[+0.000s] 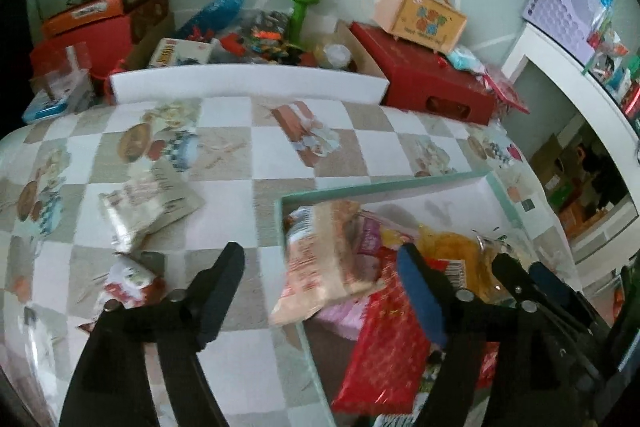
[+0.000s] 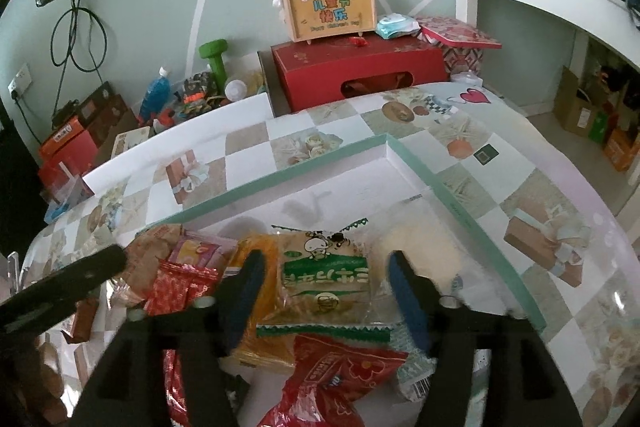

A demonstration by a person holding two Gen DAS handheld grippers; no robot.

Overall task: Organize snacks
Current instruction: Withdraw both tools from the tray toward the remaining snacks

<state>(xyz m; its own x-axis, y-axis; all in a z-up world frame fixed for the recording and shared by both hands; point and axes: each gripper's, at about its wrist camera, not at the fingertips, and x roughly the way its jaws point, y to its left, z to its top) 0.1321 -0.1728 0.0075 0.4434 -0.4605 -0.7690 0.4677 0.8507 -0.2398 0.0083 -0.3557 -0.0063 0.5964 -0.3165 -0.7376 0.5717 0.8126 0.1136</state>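
Over the box (image 2: 448, 195) on the tabletop (image 1: 248, 155), I hold both sets of jaws spread and empty; snacks fill it, a beige packet (image 1: 320, 259) sits on its rim. Next, I judge, the silver packet (image 1: 148, 203) outside.

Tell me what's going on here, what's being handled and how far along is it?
A person with a gripper in each hand is sorting snack packets into a shallow green-rimmed box on a checked tablecloth. The left gripper is open above a pale packet lying over the box's edge. The right gripper is open around a green-and-tan packet inside the box, not pressing it. Several packets are already in; a silvery packet and a small red-and-white one remain on the cloth.
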